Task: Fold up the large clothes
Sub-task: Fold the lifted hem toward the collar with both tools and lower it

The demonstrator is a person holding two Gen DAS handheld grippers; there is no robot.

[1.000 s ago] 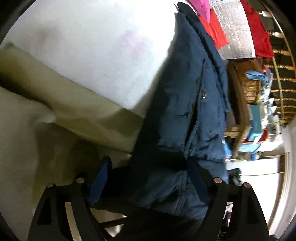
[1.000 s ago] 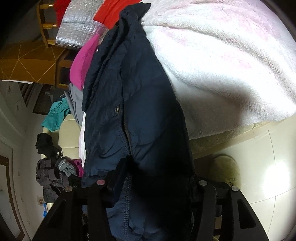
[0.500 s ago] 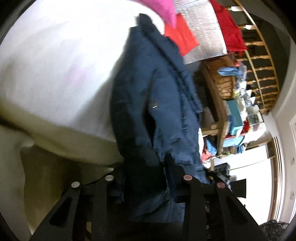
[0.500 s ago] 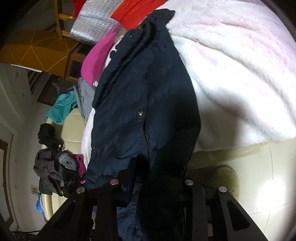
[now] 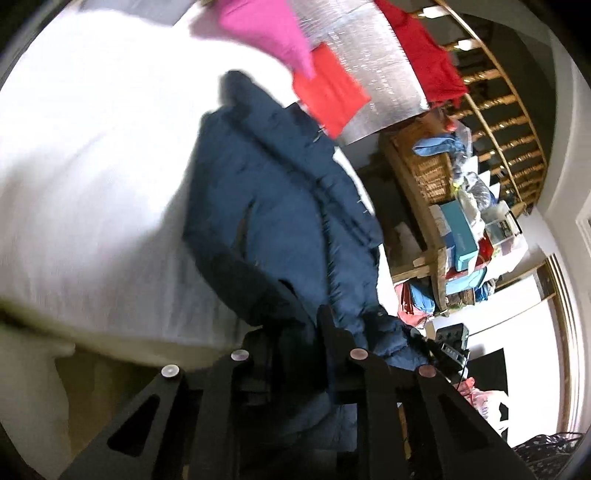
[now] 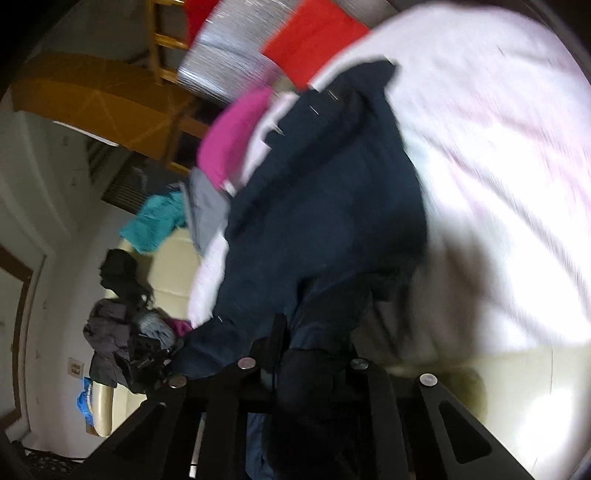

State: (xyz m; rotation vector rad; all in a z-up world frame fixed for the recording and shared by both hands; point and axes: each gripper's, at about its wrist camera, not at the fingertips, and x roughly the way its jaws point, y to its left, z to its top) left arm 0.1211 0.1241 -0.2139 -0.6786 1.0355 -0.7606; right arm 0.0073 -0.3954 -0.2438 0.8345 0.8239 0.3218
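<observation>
A navy padded jacket (image 5: 280,221) lies along the edge of a white fleece blanket (image 5: 92,184) and is lifted at its near hem. My left gripper (image 5: 295,332) has its jaws closing, with a fold of that hem pinched between the pads. The right wrist view shows the same jacket (image 6: 332,206) running away from me, blurred. My right gripper (image 6: 314,339) is closing tight on the hem's other corner, and dark fabric bunches over its fingers and hides the tips.
A pink garment (image 5: 266,29), a red cloth (image 5: 328,92) and a silver mat (image 5: 362,55) lie beyond the jacket. A cluttered wooden shelf with a wicker basket (image 5: 432,177) stands right. Teal clothing (image 6: 159,218) and a dark clothes pile (image 6: 122,325) sit on the cream sofa (image 6: 517,387).
Both grippers went from wide open around the jacket hem to closed on it. Both rose, lifting the hem, so more of the room beyond shows.
</observation>
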